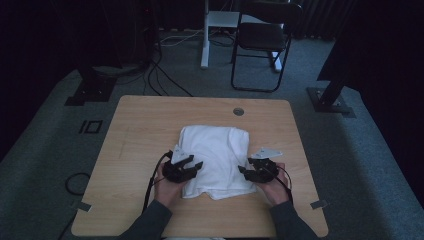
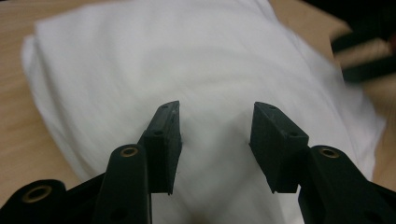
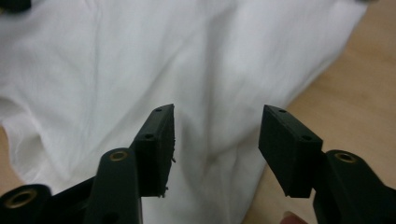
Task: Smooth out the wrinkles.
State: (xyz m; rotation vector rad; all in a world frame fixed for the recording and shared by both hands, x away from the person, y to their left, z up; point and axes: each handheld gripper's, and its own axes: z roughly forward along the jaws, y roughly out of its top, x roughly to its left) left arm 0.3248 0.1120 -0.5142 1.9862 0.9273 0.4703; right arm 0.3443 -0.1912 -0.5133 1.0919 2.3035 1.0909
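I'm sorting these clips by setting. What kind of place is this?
Probably a lab or recording studio, not a home: a lone wooden table on grey carpet, dark curtains around it, loose cables on the floor, and a folding chair behind.

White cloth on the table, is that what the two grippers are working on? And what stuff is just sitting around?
Part of the job:
- white cloth, folded on the table
- left gripper, fingers open over the cloth
- right gripper, fingers open at the cloth's edge

Just lying about:
- black folding chair behind the table
- cables on the floor
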